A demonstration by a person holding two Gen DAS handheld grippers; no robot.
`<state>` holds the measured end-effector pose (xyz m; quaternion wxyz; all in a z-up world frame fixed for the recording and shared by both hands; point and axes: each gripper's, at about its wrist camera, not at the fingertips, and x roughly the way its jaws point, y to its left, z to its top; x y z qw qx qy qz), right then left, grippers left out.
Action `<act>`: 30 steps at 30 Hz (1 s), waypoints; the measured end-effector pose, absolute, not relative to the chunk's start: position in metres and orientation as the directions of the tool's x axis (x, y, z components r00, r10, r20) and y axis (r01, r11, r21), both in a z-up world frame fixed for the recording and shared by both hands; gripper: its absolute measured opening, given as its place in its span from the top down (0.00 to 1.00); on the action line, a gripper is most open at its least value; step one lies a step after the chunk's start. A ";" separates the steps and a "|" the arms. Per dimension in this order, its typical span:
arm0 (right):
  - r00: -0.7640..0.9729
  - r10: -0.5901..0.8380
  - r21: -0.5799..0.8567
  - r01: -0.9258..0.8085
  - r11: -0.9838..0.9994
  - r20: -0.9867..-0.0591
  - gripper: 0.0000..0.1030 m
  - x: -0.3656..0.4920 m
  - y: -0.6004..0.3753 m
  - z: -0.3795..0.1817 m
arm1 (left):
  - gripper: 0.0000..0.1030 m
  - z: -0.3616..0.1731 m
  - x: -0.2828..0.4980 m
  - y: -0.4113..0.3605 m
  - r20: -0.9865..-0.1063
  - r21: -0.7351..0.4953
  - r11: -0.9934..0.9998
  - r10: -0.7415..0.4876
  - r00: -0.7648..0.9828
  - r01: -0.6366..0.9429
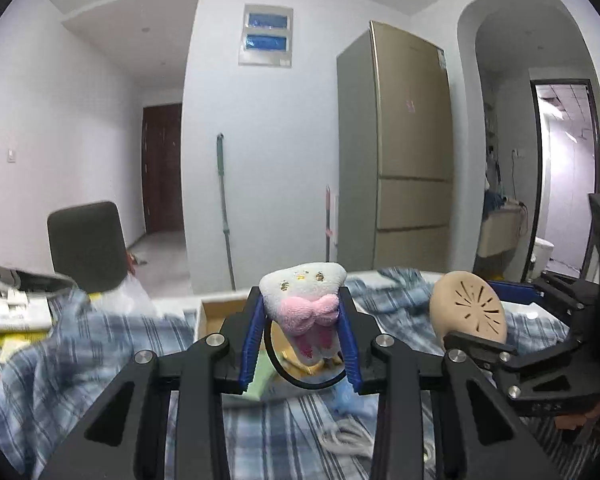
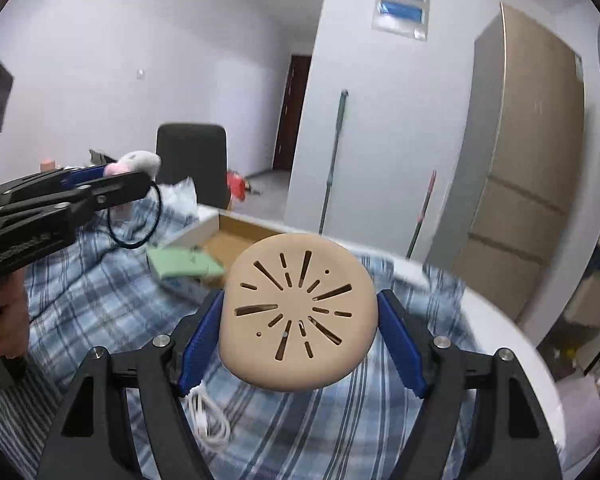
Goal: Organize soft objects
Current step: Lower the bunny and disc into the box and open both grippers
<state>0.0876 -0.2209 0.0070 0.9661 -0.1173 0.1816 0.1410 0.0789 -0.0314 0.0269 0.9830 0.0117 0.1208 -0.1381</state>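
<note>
My left gripper [image 1: 302, 320] is shut on a small white plush toy [image 1: 304, 294] with a pink bow and a black loop hanging under it, held up above the plaid cloth [image 1: 100, 360]. It also shows at the left of the right wrist view, where the left gripper [image 2: 136, 184] holds the plush toy [image 2: 134, 162]. My right gripper [image 2: 300, 320] is shut on a round beige soft pad [image 2: 298, 314] with radial slits, held above the cloth [image 2: 100, 300]. The pad also shows at the right of the left wrist view [image 1: 468, 308].
An open cardboard box [image 2: 236, 240] lies on the cloth with a green flat item [image 2: 182, 262] at its near edge. A white cable [image 2: 210, 420] lies on the cloth. A dark chair [image 1: 86, 246], a mop [image 1: 224, 208] and a fridge [image 1: 404, 140] stand behind.
</note>
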 end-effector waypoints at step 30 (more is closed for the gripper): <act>0.915 0.229 -0.047 -0.259 0.965 -0.332 0.27 0.238 -0.198 -0.036 | 0.65 -0.036 0.222 0.007 -0.296 -0.035 0.980 -0.198 0.934 0.197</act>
